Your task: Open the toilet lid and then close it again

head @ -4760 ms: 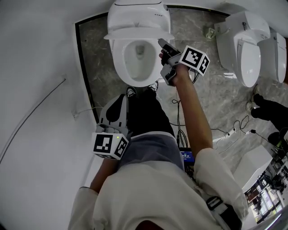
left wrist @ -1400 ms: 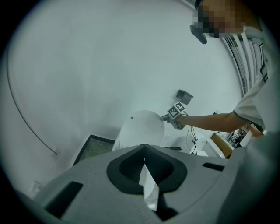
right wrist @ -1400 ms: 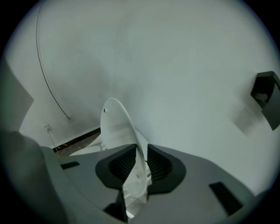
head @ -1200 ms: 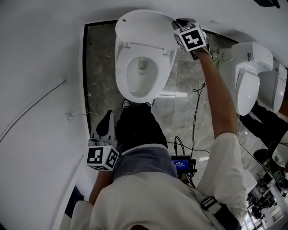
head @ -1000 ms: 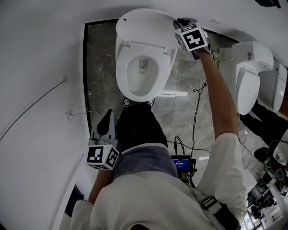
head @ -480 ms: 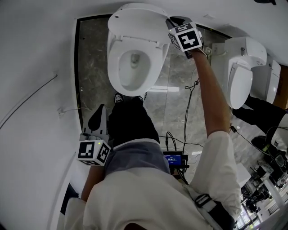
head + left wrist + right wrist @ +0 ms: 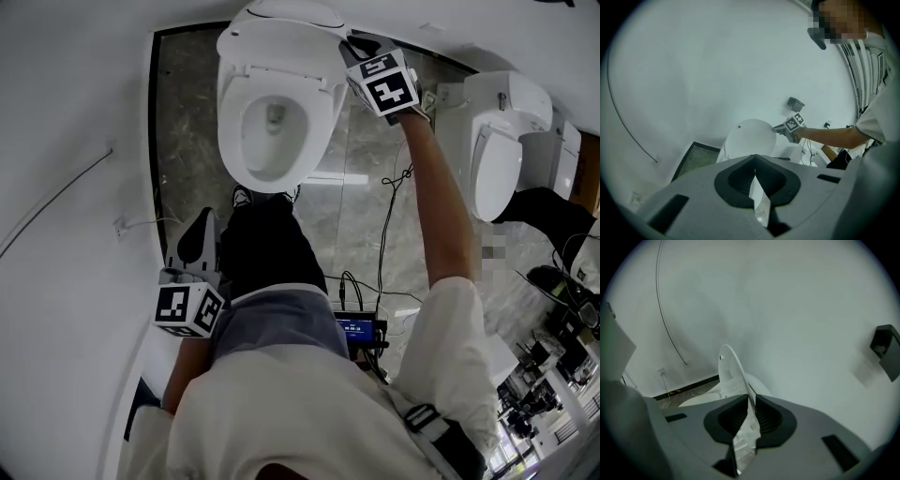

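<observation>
The white toilet (image 7: 272, 131) stands ahead with its bowl uncovered. Its lid (image 7: 281, 42) is raised. My right gripper (image 7: 349, 44) is at the lid's right edge and is shut on that rim. In the right gripper view the thin lid (image 7: 729, 366) runs edge-on between the closed jaws of the right gripper (image 7: 751, 401). The left gripper view shows the round lid (image 7: 750, 138) with the right gripper (image 7: 779, 128) at its side. My left gripper (image 7: 195, 239) hangs low by the person's left leg. The left gripper (image 7: 754, 161) is shut, with nothing held.
A second white toilet (image 7: 492, 141) stands to the right. Cables (image 7: 384, 225) and a small device with a screen (image 7: 361, 328) lie on the marble floor. A thin cable (image 7: 56, 206) and a socket (image 7: 122, 225) are on the left wall. Another person's leg (image 7: 544, 211) is at far right.
The right gripper went from beside the seat's right rim up to the lid's edge. Over the last second it shifted slightly with the lid. The left gripper stayed put.
</observation>
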